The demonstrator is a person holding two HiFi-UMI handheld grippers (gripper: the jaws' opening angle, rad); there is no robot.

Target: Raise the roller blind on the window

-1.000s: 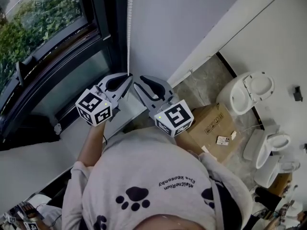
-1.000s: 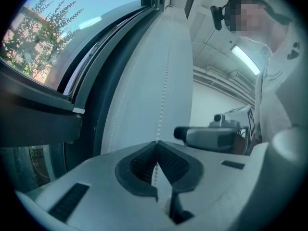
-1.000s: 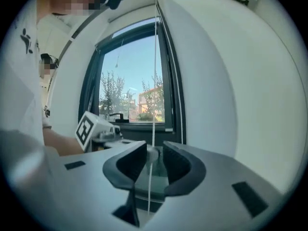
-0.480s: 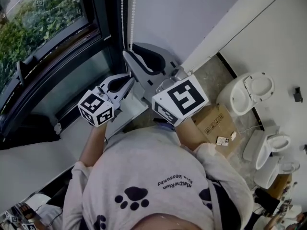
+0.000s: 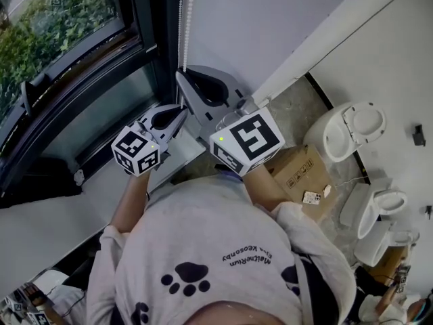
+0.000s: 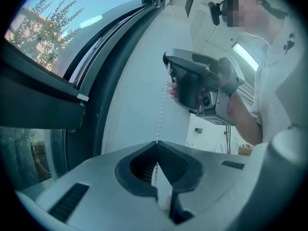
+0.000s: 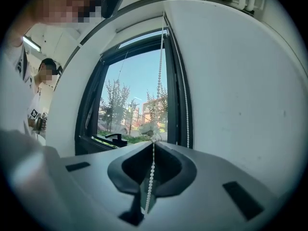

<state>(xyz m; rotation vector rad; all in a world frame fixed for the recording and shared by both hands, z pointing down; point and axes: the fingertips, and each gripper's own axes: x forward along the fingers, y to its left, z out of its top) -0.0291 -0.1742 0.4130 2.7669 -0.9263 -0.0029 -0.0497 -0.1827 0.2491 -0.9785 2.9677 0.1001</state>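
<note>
White beaded roller-blind cord point(image 5: 181, 26) clamped in left claw point(image 6: 156, 143) and, higher in frame, in right claw point(image 7: 154, 142), just closed on it. Mid-haul; next, likely: release left, pull right downward.

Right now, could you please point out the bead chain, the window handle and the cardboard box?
bead chain point(image 7: 159, 76), right gripper view, taut stretch before the glass.
window handle point(image 7: 114, 138), right gripper view, middle of the dark lever.
cardboard box point(image 5: 301, 175), head view, top face.

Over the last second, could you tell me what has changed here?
The right hand-held gripper rose along the bead chain and its jaws have just been closing, now pinching it. The left hand-held gripper stayed shut on the chain, lower down.
</note>
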